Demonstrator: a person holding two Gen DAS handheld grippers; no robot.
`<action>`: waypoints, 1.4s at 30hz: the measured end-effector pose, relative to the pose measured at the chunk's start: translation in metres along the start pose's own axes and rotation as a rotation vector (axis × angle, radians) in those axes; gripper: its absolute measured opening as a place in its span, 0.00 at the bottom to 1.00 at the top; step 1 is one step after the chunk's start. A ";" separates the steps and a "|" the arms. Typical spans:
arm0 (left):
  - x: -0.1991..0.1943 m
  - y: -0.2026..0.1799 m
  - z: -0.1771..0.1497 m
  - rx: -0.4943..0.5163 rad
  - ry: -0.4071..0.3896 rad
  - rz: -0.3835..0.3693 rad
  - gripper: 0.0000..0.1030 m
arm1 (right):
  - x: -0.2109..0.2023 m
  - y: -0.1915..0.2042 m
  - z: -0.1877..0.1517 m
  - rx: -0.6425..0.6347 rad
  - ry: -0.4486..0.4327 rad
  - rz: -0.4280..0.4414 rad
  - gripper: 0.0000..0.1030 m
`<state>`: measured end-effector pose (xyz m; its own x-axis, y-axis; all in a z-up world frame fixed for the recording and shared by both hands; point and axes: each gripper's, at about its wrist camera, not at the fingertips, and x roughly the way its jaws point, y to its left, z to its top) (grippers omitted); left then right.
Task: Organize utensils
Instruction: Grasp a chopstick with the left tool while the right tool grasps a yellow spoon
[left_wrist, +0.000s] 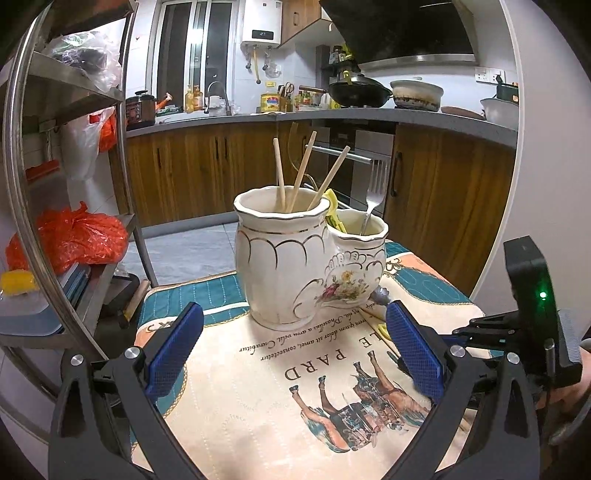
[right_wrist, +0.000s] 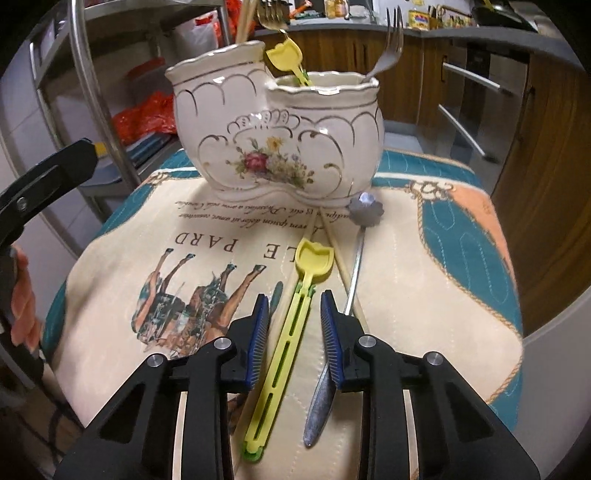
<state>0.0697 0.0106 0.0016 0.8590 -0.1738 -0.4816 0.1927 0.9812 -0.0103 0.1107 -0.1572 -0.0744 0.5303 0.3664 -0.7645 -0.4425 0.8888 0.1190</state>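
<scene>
- Jaws of right gripper (right_wrist: 294, 306) spread, straddling yellow spoon (right_wrist: 291, 314) untouched; left gripper (left_wrist: 295, 332) released wide before ceramic holder (left_wrist: 295, 258).
- Tablecloth (right_wrist: 424, 295) reads "LE PARD".

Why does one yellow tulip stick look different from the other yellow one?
The yellow stick on the cloth lies flat between the right gripper fingers, not gripped; the yellow stick in the pot stands tilted, tulip end up. The first shows its whole slotted length; the second hides its lower part inside the pot. Both are yellow with tulip-shaped tops.
</scene>
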 end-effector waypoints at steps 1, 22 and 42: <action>0.000 0.000 0.000 0.000 0.001 0.000 0.95 | 0.000 0.000 0.000 0.000 -0.002 -0.001 0.27; 0.011 -0.023 -0.006 0.037 0.072 -0.033 0.94 | -0.045 -0.028 0.013 0.097 -0.131 0.065 0.10; 0.076 -0.114 -0.042 0.062 0.389 -0.017 0.28 | -0.067 -0.065 0.017 0.156 -0.210 0.010 0.10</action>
<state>0.0933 -0.1115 -0.0705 0.6140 -0.1334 -0.7779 0.2435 0.9696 0.0259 0.1164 -0.2353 -0.0201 0.6721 0.4100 -0.6166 -0.3402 0.9106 0.2346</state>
